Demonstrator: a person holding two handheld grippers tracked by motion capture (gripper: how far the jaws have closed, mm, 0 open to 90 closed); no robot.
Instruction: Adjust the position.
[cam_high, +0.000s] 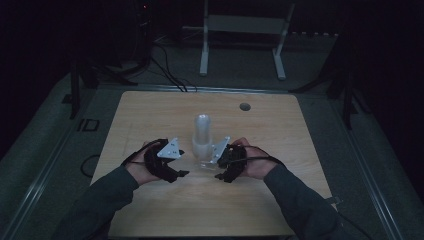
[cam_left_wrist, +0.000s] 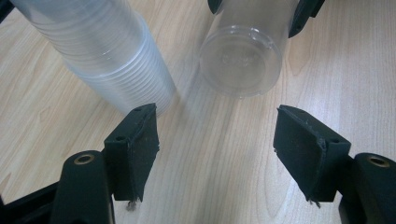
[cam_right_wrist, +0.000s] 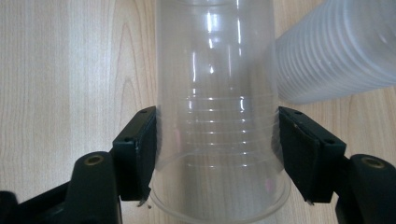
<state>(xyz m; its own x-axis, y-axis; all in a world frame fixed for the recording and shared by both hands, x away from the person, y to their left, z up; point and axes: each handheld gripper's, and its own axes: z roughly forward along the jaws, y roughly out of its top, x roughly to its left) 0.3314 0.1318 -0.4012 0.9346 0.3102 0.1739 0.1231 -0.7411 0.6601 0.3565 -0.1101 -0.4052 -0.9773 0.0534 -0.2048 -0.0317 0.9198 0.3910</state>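
Clear plastic cup (cam_right_wrist: 215, 140), ribbed and see-through, is lying on the wooden desk (cam_right_wrist: 70, 70) beside the cup stack (cam_right_wrist: 336, 51); right claw (cam_right_wrist: 217, 154) is clenching it, left claw (cam_left_wrist: 217, 154) is gaping, released.

The clear see-through plastic cup (cam_right_wrist: 217, 140) and frosted whitish ribbed cup stack (cam_left_wrist: 107, 51) are showing against the pale wood-grain tabletop (cam_high: 150, 115), between black grippers.

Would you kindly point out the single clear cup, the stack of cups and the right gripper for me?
single clear cup (cam_right_wrist: 215, 140), right gripper view, on its ribbed side wall.
stack of cups (cam_left_wrist: 112, 56), left gripper view, on the stack's ridged side.
right gripper (cam_right_wrist: 217, 154), right gripper view, midway between its two jaws.
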